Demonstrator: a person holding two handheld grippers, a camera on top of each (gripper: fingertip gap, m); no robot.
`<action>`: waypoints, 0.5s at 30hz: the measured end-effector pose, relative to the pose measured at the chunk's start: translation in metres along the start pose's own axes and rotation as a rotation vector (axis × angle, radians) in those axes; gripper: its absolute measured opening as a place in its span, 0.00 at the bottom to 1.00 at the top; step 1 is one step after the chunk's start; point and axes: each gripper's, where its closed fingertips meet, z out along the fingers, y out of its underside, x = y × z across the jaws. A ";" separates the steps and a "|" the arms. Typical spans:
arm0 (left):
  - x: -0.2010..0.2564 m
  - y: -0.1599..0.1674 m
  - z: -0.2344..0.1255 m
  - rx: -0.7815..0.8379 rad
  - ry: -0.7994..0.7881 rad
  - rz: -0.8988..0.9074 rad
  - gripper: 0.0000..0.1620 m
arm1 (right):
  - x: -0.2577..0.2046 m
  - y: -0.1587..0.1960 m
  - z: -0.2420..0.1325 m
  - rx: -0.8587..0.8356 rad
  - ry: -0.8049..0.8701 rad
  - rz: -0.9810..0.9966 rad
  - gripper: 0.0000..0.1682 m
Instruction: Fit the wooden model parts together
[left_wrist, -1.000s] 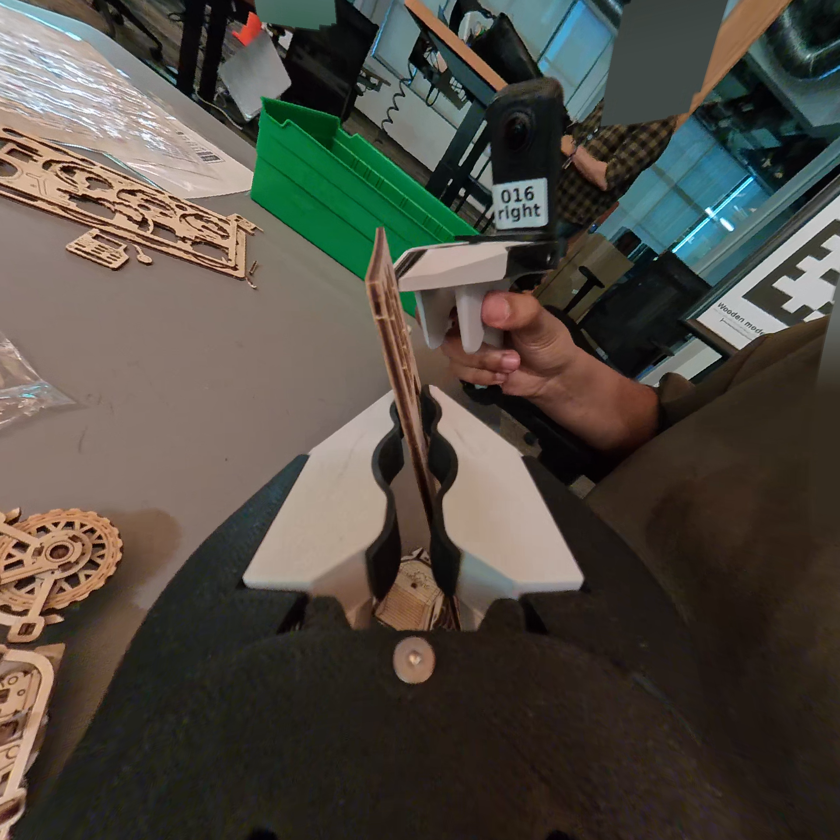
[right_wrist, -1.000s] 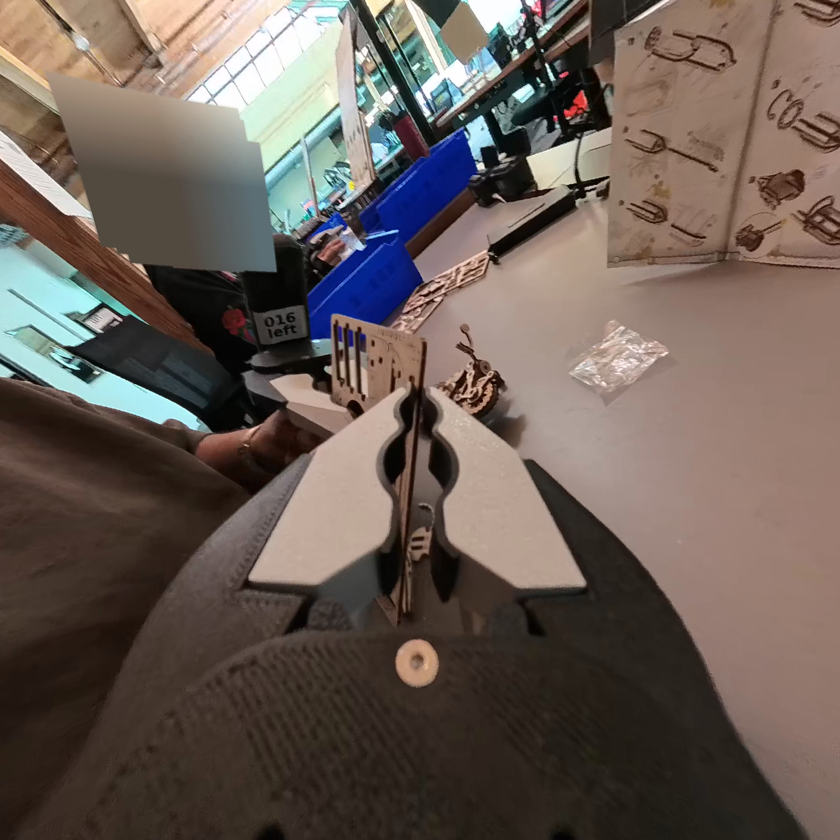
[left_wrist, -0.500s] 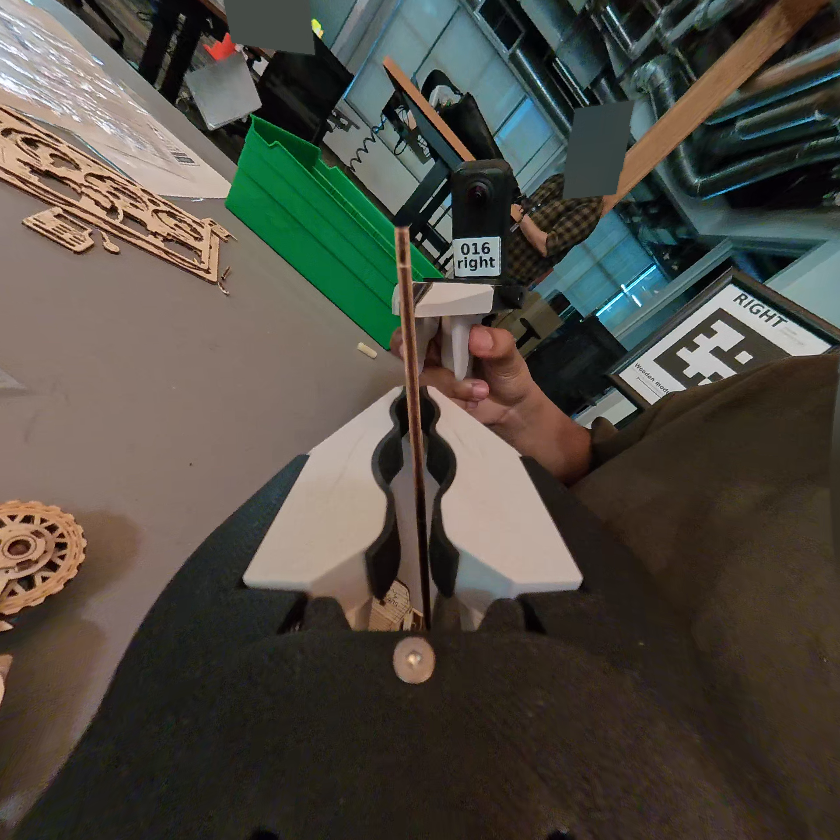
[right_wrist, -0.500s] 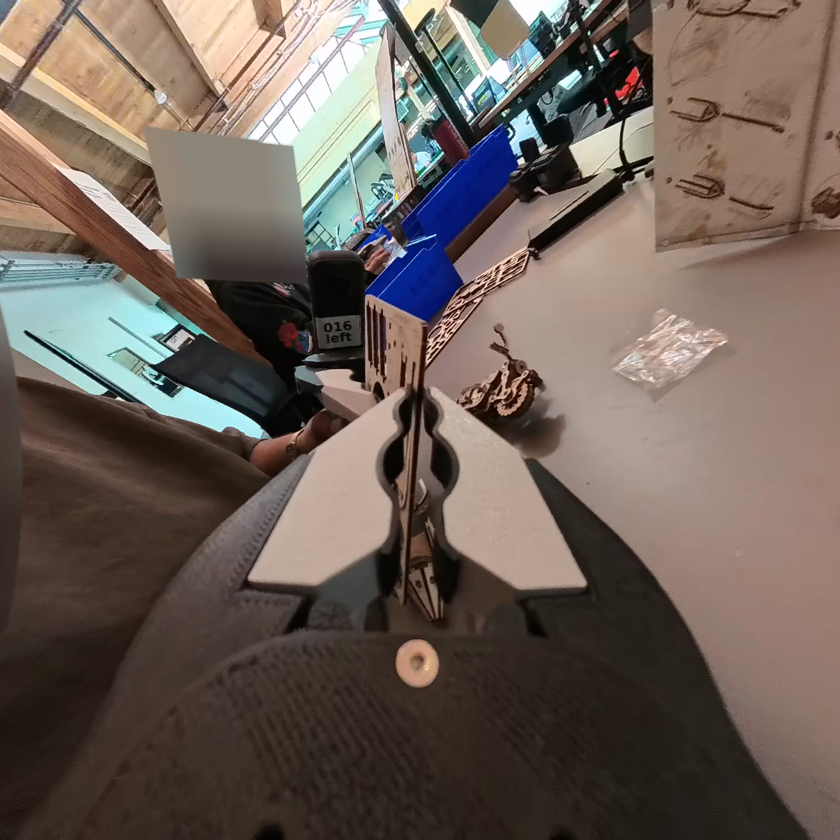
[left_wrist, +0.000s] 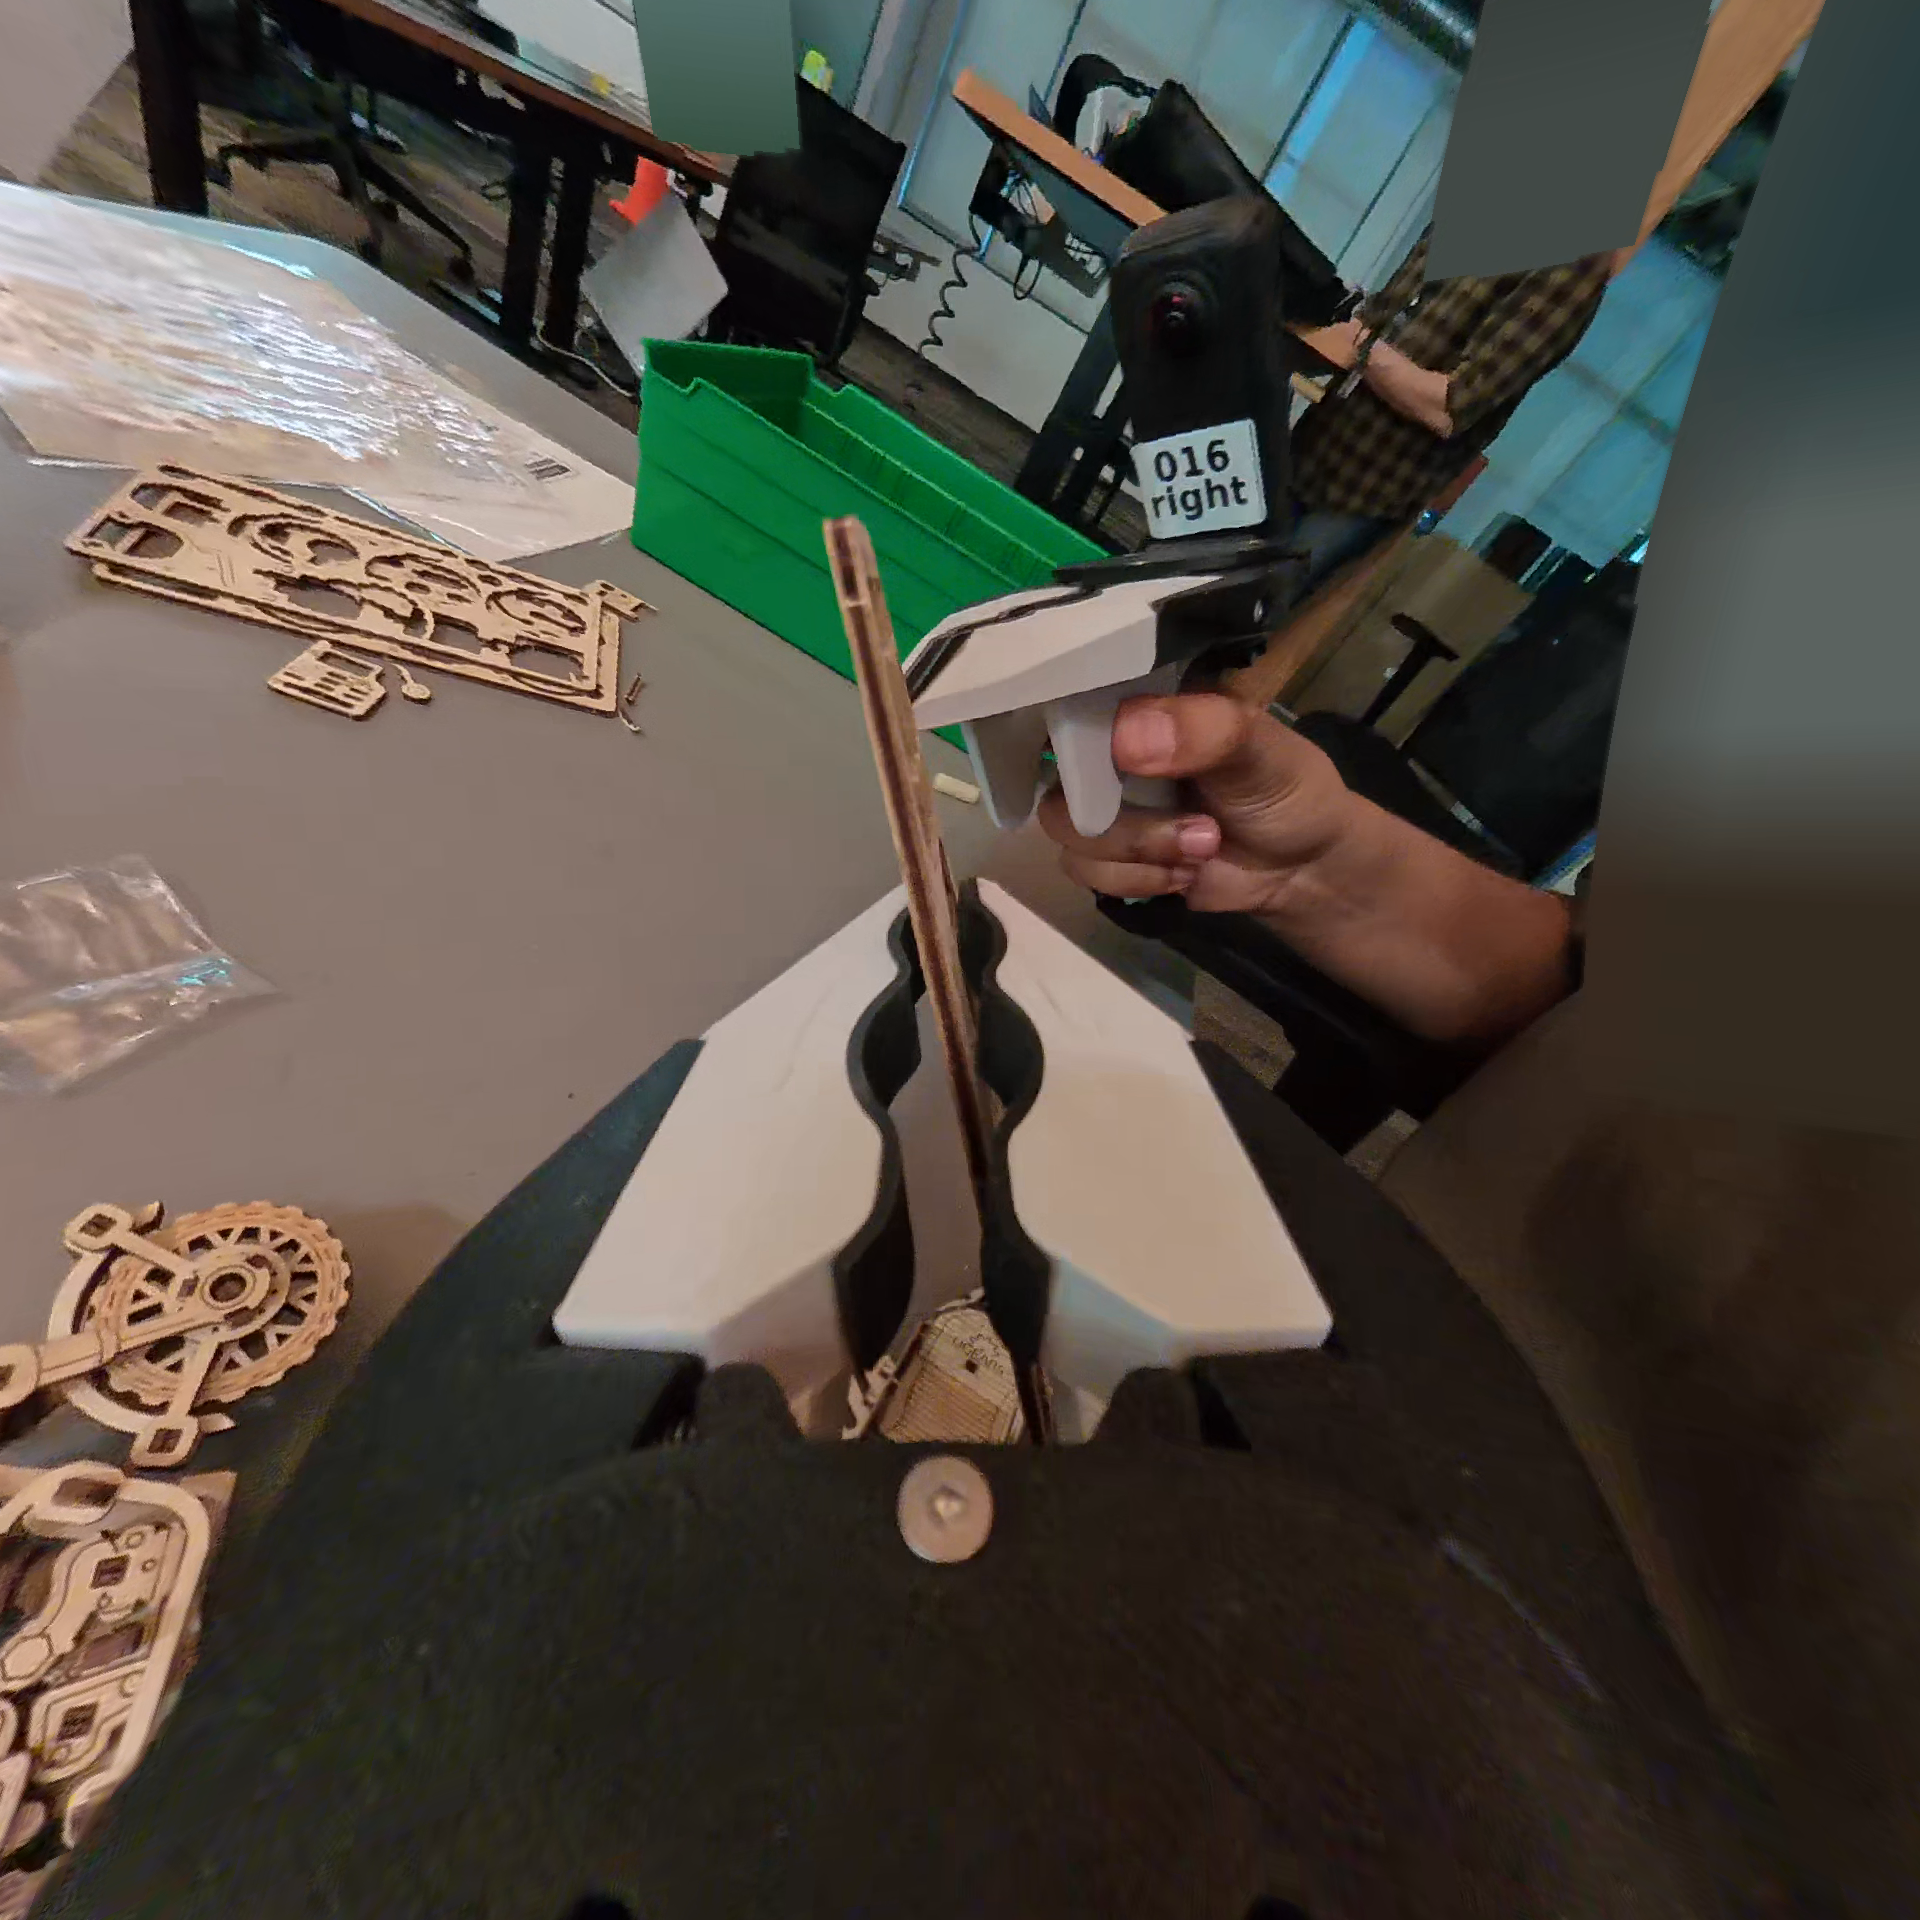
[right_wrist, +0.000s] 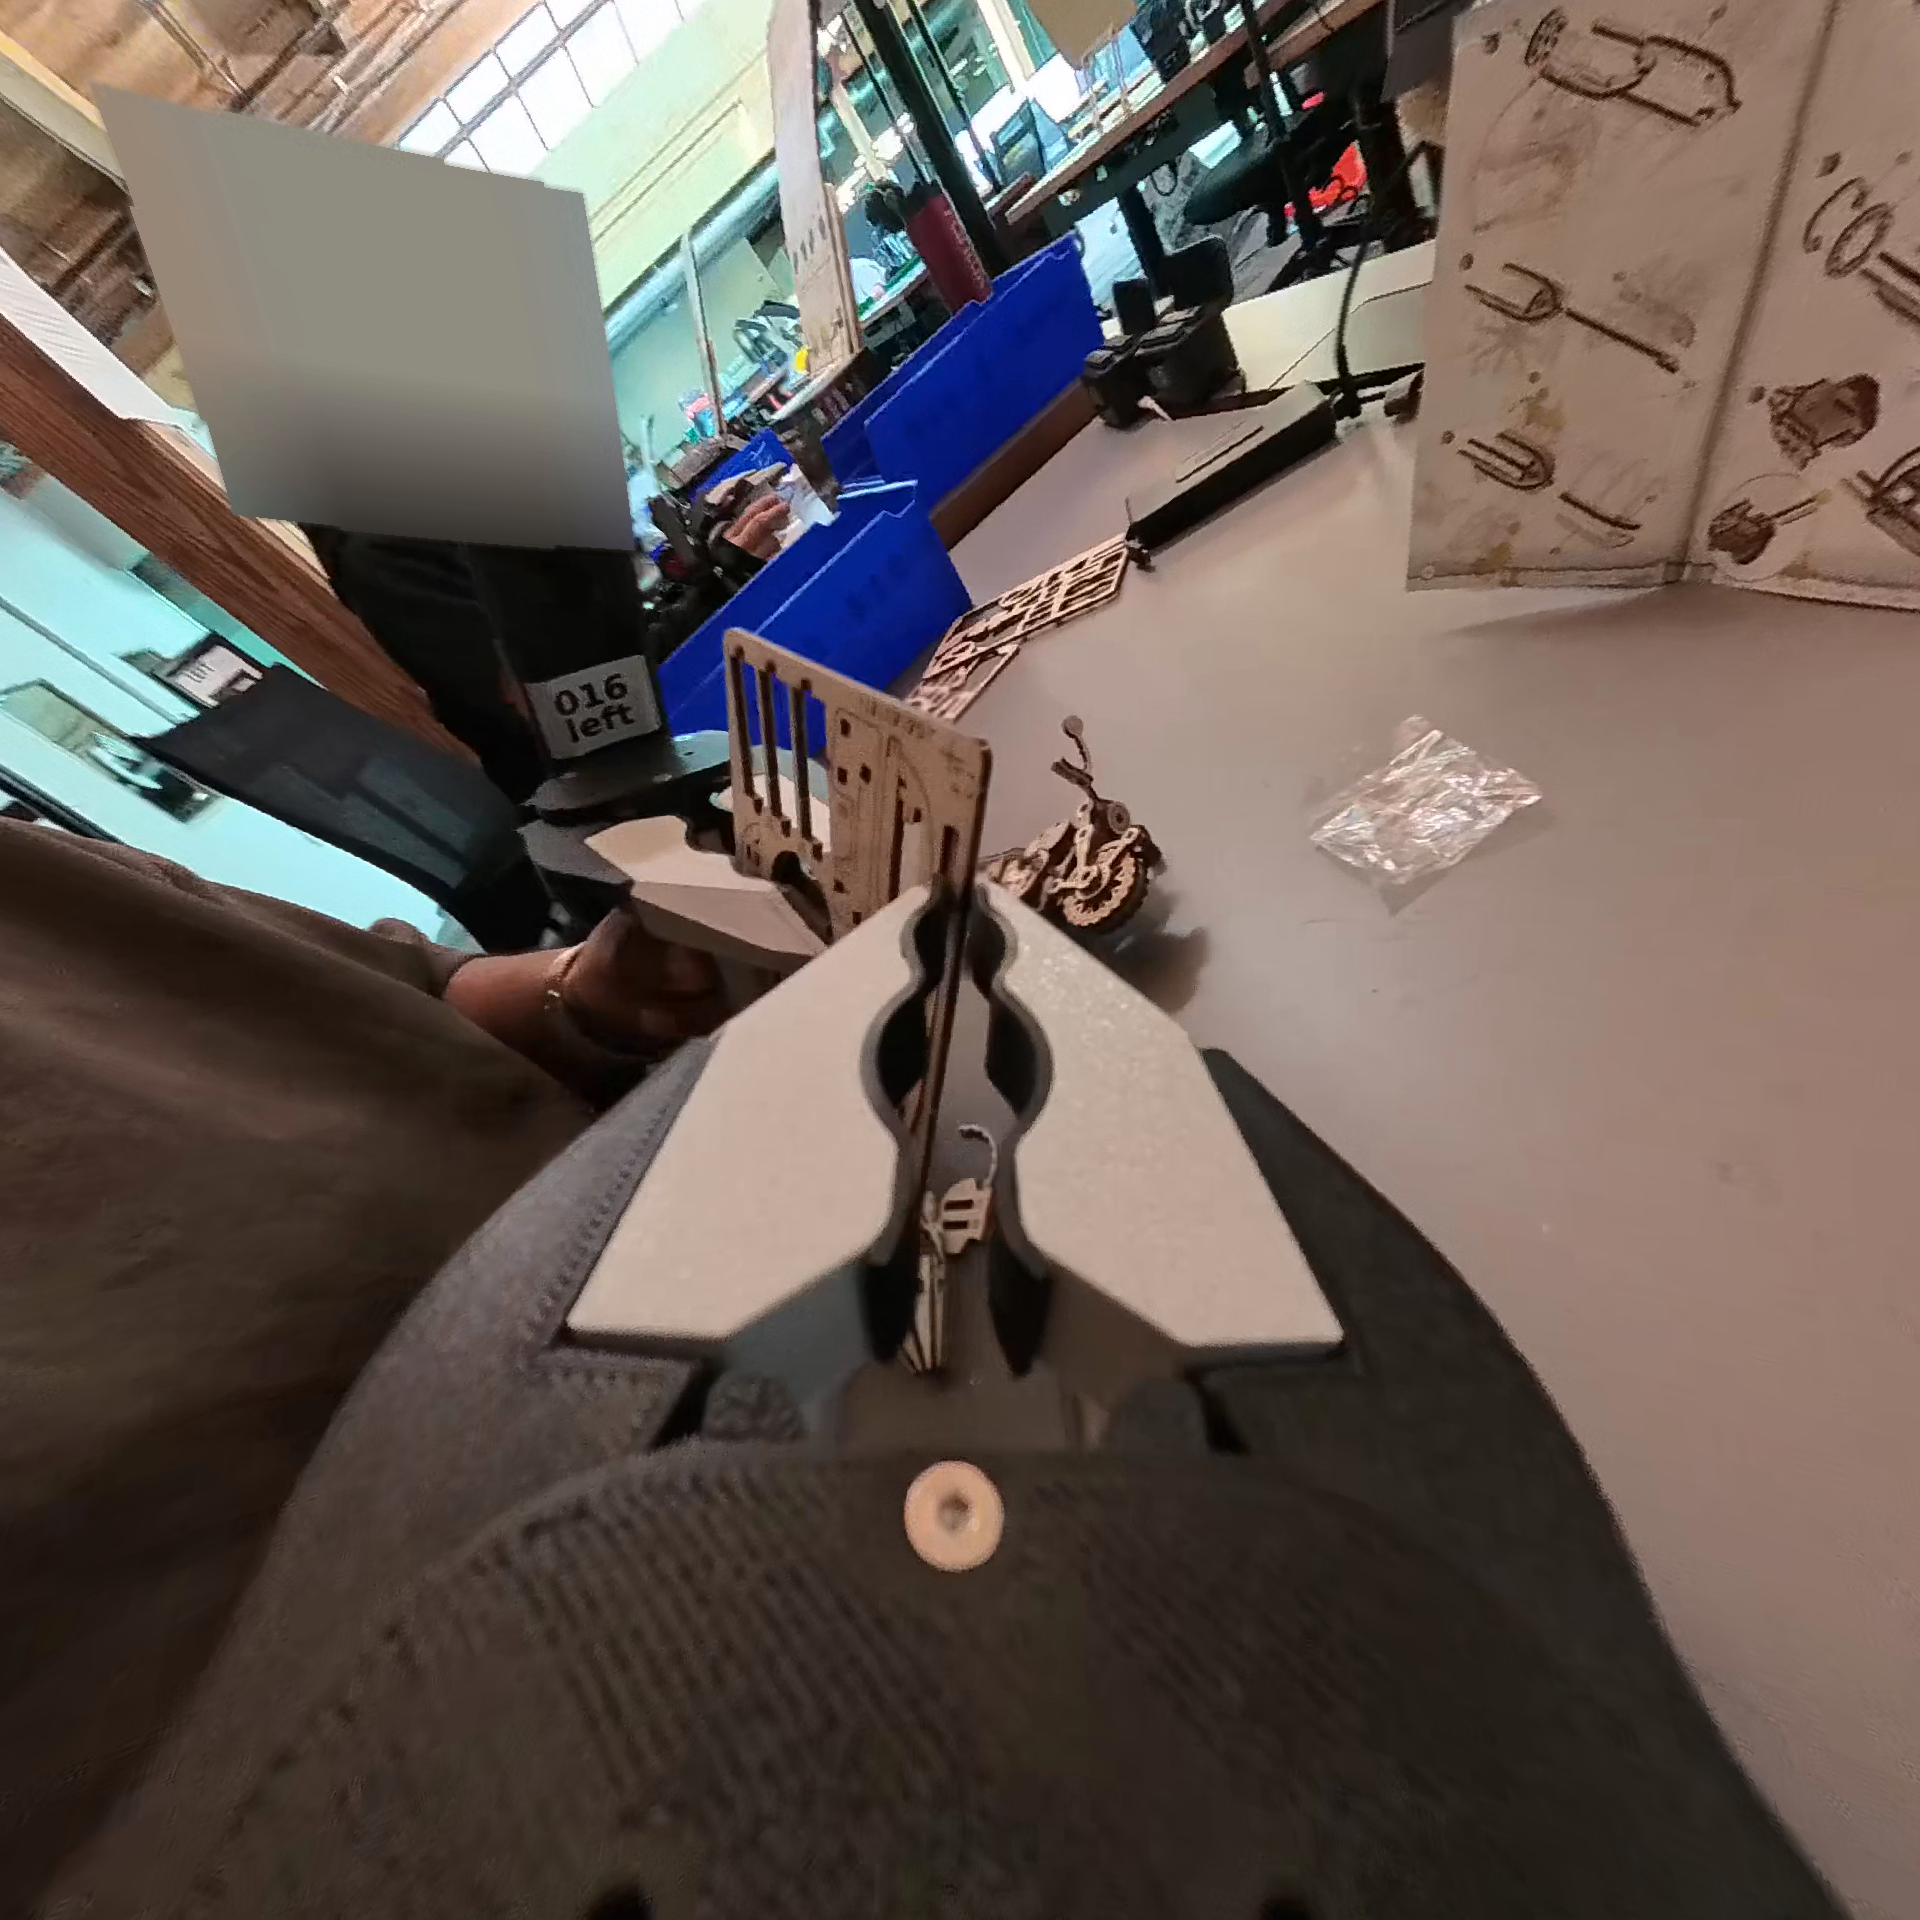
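Plywood sheet (left_wrist: 914, 831) sits clamped edge-on in our left hand-held gripper (left_wrist: 940, 904), raised above the grey worktop (left_wrist: 499, 883); our right hand-held gripper (right_wrist: 951, 894) pinches the same sheet. Farther off we see a wooden motorcycle model (right_wrist: 1081, 873), then a green bin (left_wrist: 790, 488).

Wooden panel (right_wrist: 862, 790) — thin, flat, laser-cut with slots — stands near-upright above the table, edge-on (left_wrist: 894, 769) in the left wrist view. Small wooden motorcycle model (right_wrist: 1086, 873) stands on the table beyond it.
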 end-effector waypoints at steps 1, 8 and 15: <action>-0.001 0.000 0.000 0.003 0.003 -0.015 0.01 | 0.001 0.000 0.001 -0.004 0.020 -0.020 0.01; -0.002 -0.012 -0.006 0.105 0.138 -0.267 0.00 | -0.006 -0.013 0.002 0.092 0.004 -0.070 0.04; -0.020 -0.024 -0.018 0.220 0.159 -0.398 0.00 | -0.008 0.006 0.010 0.013 -0.098 0.063 0.17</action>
